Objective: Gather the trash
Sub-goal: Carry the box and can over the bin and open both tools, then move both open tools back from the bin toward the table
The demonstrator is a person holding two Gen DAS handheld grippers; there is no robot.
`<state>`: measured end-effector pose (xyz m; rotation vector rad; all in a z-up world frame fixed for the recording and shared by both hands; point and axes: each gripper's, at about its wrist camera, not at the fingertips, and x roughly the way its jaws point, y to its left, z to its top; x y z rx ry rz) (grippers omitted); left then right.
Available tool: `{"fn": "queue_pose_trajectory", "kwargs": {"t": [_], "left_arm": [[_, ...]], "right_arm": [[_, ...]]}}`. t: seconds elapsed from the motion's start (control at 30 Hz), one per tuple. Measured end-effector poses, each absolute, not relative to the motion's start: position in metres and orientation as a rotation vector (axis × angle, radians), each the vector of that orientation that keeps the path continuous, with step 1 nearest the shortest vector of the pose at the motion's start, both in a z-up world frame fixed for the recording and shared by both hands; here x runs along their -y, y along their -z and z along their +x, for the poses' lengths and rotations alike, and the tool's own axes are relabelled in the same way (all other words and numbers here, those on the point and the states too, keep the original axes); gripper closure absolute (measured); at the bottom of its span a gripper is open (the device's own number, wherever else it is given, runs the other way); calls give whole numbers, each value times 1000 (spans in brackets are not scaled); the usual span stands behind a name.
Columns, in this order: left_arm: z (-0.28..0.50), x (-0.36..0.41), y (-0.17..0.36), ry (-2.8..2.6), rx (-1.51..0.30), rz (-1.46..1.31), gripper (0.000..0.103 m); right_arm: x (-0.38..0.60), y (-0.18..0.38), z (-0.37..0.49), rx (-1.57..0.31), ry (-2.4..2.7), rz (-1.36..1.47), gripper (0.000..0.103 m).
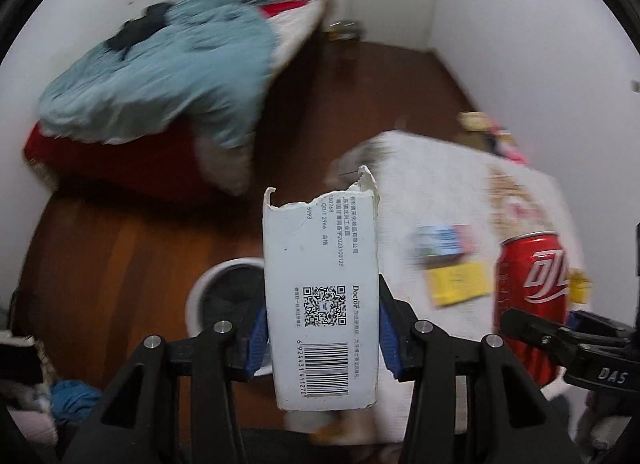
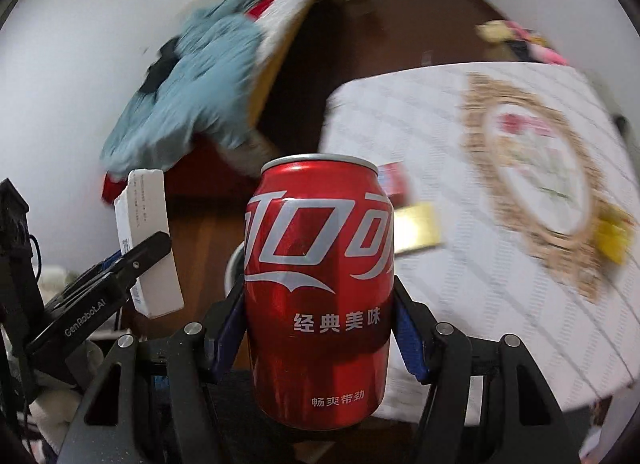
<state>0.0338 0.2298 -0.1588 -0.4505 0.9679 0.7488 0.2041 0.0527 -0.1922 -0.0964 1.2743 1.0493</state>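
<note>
1. Brown floor [image 1: 132,248] and a white bin [image 1: 224,296] sit below my left gripper [image 1: 322,338], which squeezes a torn white box [image 1: 320,284].
2. White tablecloth [image 2: 440,184] lies behind my right gripper [image 2: 318,328], which squeezes a red can [image 2: 318,284] held upright.

We see the white bin [image 1: 224,296] only in part: the torn white carton [image 1: 322,296] covers its right side. On the table [image 1: 404,192], the yellow packet [image 1: 460,284] and the colourful box [image 1: 444,244] near its front edge are too blurred to read. The red can [image 1: 528,296] has its base hidden behind the right gripper [image 1: 568,340].
</note>
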Motion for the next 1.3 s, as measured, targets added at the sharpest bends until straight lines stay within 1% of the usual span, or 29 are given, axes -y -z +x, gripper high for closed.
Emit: {"fn": "queue_pose_trajectory", "kwargs": {"t": [0.1,0.2,0.3,0.43,0.5,0.63,0.67,0.7,0.73,0.77,0.8,0.83,0.87,0.9,0.97,1.1,1.3], "left_arm": [[5,-276,196,-810,-1037,-502,60],[-19,-322,241,-833,-1104,-603,60],[-35,-357,284,-828,-1147,-710,60],[-40,-388,329,-799,-1199,-817,59],[-41,-400,354,-759,-1229,-878,57],[-43,-412,381,-765,-1279,-906,57],[-44,-415,386,-775,-1281,-922,53],[-48,-418,390,-786,-1274,-935,40],[-52,-420,392,-810,-1267,-942,31],[-55,-423,392,-825,-1258,-947,17],[-60,-424,392,-843,-1240,-952,13],[-64,-424,392,-865,-1237,-950,12],[-70,-424,392,-889,-1241,-945,9],[-75,-423,390,-908,-1235,-937,6],[-80,-418,387,-946,-1216,-903,5],[-90,-410,387,-1009,-1233,-859,3],[-96,-390,381,-1027,-1272,-809,3]], "right_arm": [[-116,217,177,-1320,-1089,-161,36],[-181,258,154,-1386,-1090,-236,36],[-222,301,142,-1462,-1076,-279,36],[-271,358,127,-1539,-1035,-356,36],[-288,380,125,-1559,-1011,-388,36],[-317,424,120,-1577,-976,-479,35],[-322,431,121,-1580,-966,-496,35],[-329,440,120,-1584,-957,-512,35],[-335,449,121,-1594,-954,-532,35],[-340,456,121,-1605,-954,-546,30],[-343,461,120,-1610,-956,-558,21],[-347,462,119,-1599,-956,-568,2],[-347,462,117,-1588,-966,-575,0],[-347,461,115,-1575,-973,-590,0],[-347,458,112,-1553,-979,-606,0],[-344,456,104,-1523,-956,-666,0],[-326,449,93,-1503,-908,-730,0]]}}
